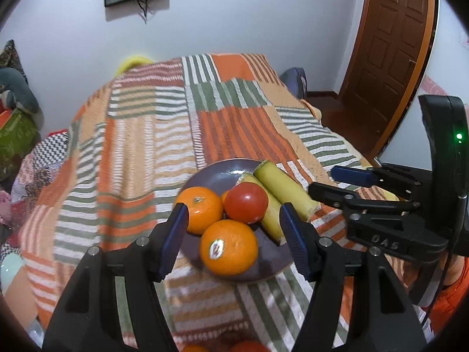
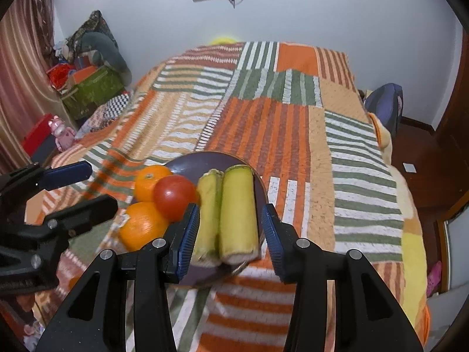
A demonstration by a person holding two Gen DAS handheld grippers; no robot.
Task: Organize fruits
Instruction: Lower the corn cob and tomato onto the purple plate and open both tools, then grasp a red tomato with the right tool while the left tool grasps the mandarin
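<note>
Item: purple plate (image 1: 217,173) lying on the striped bedspread (image 1: 140,135), carrying all the fruit I am seeing. Contents: near orange (image 1: 229,247) with a sticker at 6 o'clock on the plate; far orange (image 1: 200,209) at 9 o'clock; red tomato (image 1: 246,202) at centre, touching both oranges; two yellow-green stalk pieces (image 2: 225,214) lying side by side along the 3 o'clock edge, cut ends overhanging the rim. Left hand-held gripper (image 1: 231,243): I am holding it spread wide, its pads flanking the near orange and touching nothing. Right hand-held gripper (image 2: 230,234): I am holding it spread too, its pads bracketing both stalk pieces without pinching them. Step in hand, as I am judging it: lining up a pick from the plate, with no fruit lifted yet. Next move is calling for a squeeze on one piece alone, since the tomato is leaning on its neighbours and may roll.
</note>
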